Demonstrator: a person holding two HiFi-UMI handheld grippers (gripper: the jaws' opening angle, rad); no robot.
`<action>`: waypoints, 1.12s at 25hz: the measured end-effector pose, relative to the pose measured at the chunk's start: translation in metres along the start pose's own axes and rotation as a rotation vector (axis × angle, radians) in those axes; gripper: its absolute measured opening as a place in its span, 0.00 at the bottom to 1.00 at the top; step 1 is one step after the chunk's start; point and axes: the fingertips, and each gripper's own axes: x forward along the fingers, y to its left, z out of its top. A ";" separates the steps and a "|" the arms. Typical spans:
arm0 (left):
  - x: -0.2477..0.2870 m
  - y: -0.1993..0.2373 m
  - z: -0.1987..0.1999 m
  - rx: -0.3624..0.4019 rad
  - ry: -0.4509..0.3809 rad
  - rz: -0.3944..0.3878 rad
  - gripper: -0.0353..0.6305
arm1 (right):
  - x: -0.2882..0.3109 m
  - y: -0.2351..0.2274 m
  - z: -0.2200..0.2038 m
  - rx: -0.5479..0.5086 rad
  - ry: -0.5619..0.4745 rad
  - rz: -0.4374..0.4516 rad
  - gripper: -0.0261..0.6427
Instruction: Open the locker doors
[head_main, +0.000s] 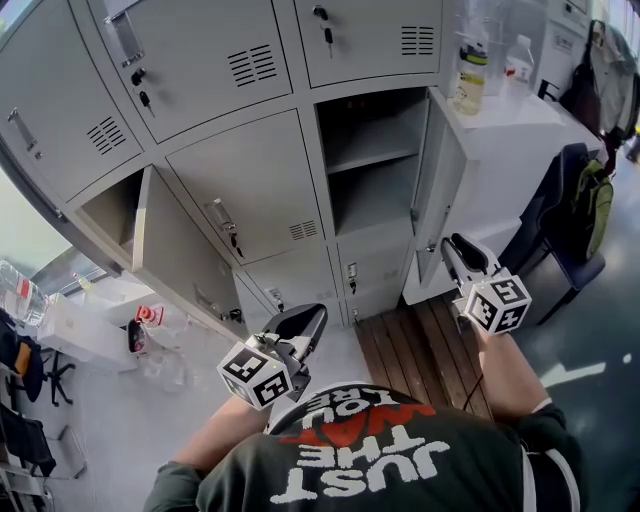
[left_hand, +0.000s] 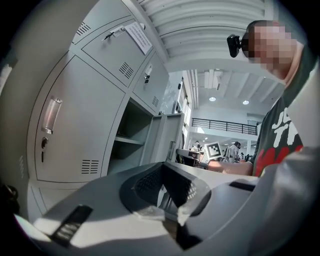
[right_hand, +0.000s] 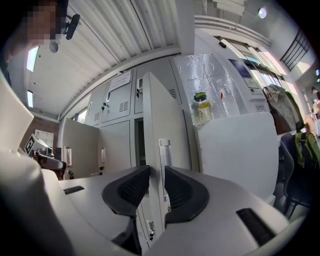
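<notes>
A bank of grey lockers (head_main: 250, 185) fills the head view. Two doors stand open: one at the left (head_main: 175, 255), and one at the right (head_main: 440, 185) beside its shelved compartment (head_main: 375, 160). My right gripper (head_main: 452, 245) points level at the right door's lower edge. In the right gripper view that door (right_hand: 162, 125) is edge-on, its handle (right_hand: 164, 160) showing in the gap of my right gripper (right_hand: 152, 187); the pads do not visibly press on it. My left gripper (head_main: 312, 318) hangs lower, before the bottom lockers. In its own view, my left gripper (left_hand: 167, 192) holds nothing.
A white counter (head_main: 520, 130) with bottles (head_main: 470, 65) stands right of the lockers. A chair with a dark jacket and green bag (head_main: 590, 205) is at far right. Wooden boards (head_main: 420, 350) cover the floor below. Bottles and clutter (head_main: 20, 295) lie at left.
</notes>
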 end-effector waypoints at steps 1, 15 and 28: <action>0.001 -0.001 0.000 -0.001 0.001 -0.002 0.05 | -0.002 -0.003 0.001 0.001 -0.002 -0.007 0.21; 0.012 -0.004 -0.002 0.002 0.013 -0.016 0.05 | -0.034 -0.061 0.004 0.012 -0.031 -0.131 0.16; 0.017 -0.004 -0.003 0.004 0.012 -0.009 0.05 | -0.048 -0.130 0.012 0.019 -0.076 -0.283 0.10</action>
